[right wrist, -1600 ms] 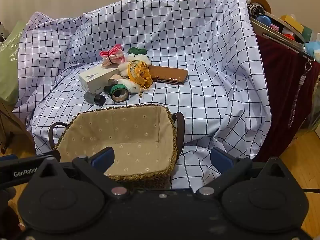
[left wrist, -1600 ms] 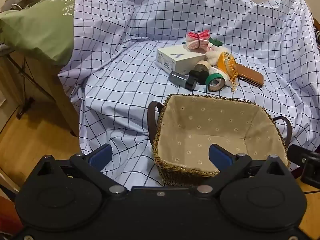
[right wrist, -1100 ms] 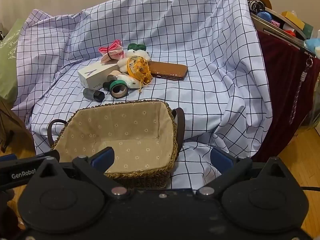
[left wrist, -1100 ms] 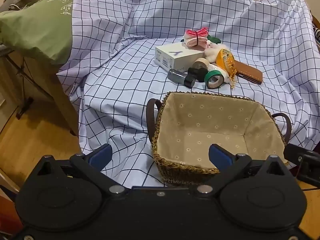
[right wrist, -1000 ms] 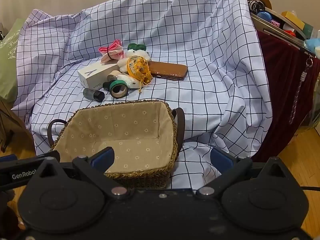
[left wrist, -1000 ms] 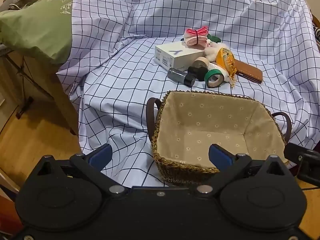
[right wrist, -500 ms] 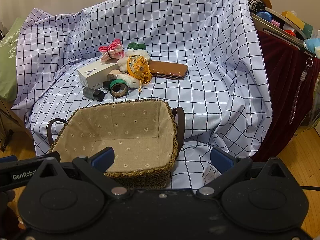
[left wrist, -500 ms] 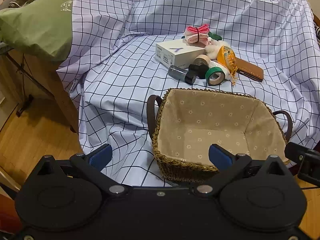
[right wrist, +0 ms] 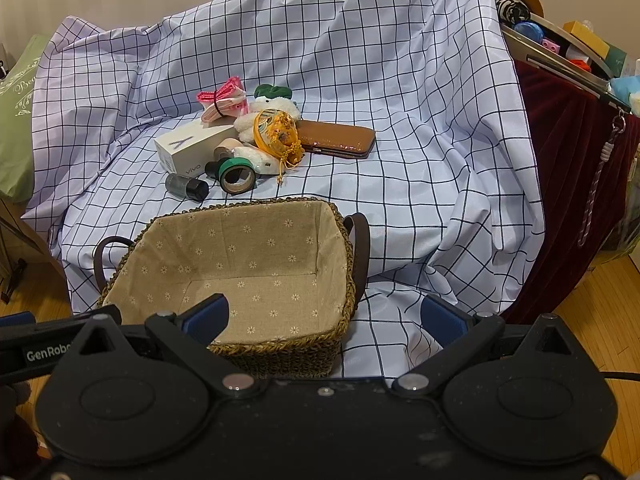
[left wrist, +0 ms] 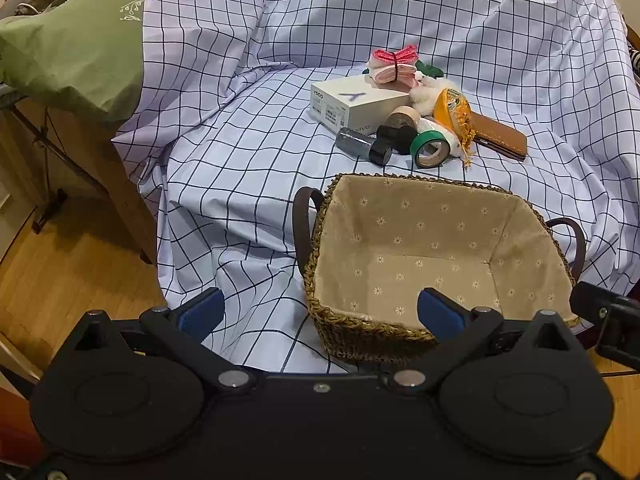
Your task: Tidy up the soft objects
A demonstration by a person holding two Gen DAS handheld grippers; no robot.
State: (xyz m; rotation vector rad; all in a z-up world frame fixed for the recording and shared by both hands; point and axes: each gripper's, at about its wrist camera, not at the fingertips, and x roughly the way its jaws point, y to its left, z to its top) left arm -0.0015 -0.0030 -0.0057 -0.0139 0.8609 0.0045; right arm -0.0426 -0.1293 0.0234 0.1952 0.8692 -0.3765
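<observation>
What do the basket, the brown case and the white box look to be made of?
Basket: woven straw or seagrass by its braided rim, with a matte beige fabric lining printed with small flowers. Brown case: glossy leather or imitation, given its shine. White box: matte cardboard, with crisp edges and printed labels.

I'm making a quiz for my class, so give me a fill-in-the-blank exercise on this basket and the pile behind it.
1. The basket holds ____ items.
2. The tape roll has a ____ outer band.
3. The pink bundle is tied with a ____ band.
4. Both the left gripper and right gripper have jaws that are ____.

Missing words: no; green; black; open
</observation>
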